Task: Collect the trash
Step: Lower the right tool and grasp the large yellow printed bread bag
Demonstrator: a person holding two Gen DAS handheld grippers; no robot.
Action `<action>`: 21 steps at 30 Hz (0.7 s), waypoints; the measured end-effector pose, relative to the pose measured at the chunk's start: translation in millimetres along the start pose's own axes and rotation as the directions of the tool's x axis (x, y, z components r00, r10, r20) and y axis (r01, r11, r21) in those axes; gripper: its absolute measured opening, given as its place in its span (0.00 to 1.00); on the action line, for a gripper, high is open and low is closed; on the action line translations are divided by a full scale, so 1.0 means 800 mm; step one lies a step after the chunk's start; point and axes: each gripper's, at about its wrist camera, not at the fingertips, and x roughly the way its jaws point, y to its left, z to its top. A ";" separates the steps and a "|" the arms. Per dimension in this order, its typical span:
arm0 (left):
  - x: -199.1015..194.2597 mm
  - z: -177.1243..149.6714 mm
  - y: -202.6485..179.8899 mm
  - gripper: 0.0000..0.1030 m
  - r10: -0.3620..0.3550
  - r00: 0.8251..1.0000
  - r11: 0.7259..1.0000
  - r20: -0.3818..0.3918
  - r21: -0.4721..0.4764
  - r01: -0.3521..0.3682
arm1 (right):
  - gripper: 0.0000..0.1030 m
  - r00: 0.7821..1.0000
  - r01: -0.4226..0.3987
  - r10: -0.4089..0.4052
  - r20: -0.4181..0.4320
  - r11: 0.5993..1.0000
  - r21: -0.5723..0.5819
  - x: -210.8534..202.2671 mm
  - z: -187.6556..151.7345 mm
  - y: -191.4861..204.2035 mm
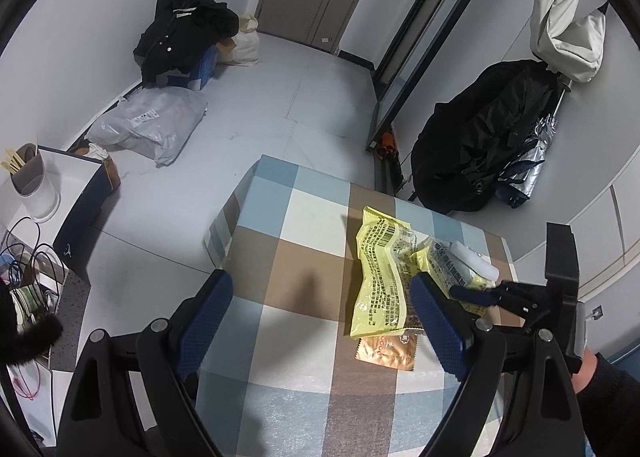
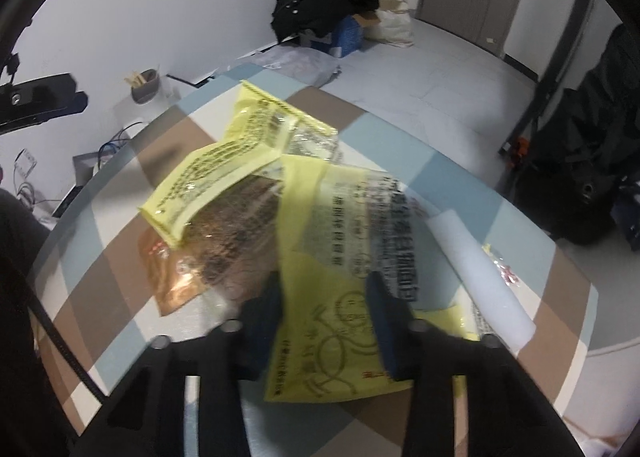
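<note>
Right gripper (image 2: 324, 321) is pinching the near yellow wrapper (image 2: 320, 241): both blue pads are sitting on the crinkled plastic, jaws narrow, one pad on each side of the fold. Left wrist view confirms it from the side, with the right gripper's (image 1: 476, 293) tip lying on that same wrapper (image 1: 452, 273) at the right of the table. Left gripper (image 1: 320, 321) is hanging over the checked tablecloth (image 1: 280, 257) with fingers spread wide, nothing between them; its right pad is sitting just beside the other yellow wrapper (image 1: 380, 277), and I can't tell if it is touching. That second yellow wrapper (image 2: 224, 165) is lying flat, overlapping a copper-coloured foil packet (image 2: 176, 269) underneath; the packet (image 1: 386, 351) is poking out at its near end. A white foam tube (image 2: 476, 261) is lying just beside the pinched wrapper, partly under it. Only the right wrist view is showing a small clear scrap with red bits (image 2: 506, 269) past the tube, near the table edge. Only the left wrist view is showing a grey plastic bag (image 1: 152, 125) on the floor, a white cup with sticks (image 1: 34, 185) on a side table, a black backpack (image 1: 480, 137) by the wall, and a sleeve (image 1: 612, 397) behind the right gripper. Both views are showing black clothes (image 1: 184, 29) piled in the far corner.
</note>
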 end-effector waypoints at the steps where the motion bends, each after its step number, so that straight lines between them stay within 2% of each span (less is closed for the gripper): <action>1: -0.001 0.000 0.002 0.86 -0.001 1.000 1.000 0.002 -0.005 0.001 | 0.16 1.000 -0.016 0.016 -0.003 1.000 0.004 -0.001 0.000 0.001; 6: -0.004 -0.001 0.007 0.86 0.003 1.000 1.000 0.010 -0.021 -0.003 | 0.06 0.999 -0.032 0.032 0.000 0.996 0.087 -0.005 -0.005 -0.002; 12: -0.006 -0.003 0.008 0.86 0.016 1.000 1.000 0.020 -0.020 -0.016 | 0.03 1.000 -0.008 0.005 0.021 0.990 0.138 -0.021 -0.011 0.003; 16: -0.006 -0.005 0.010 0.86 0.023 1.000 0.999 0.020 -0.022 -0.023 | 0.03 0.997 -0.017 0.003 0.079 0.986 0.165 -0.052 -0.009 0.012; 21: -0.005 -0.009 0.008 0.86 0.017 1.000 1.000 0.008 -0.025 -0.016 | 0.03 0.987 -0.073 0.037 0.158 0.970 0.230 -0.095 -0.022 0.017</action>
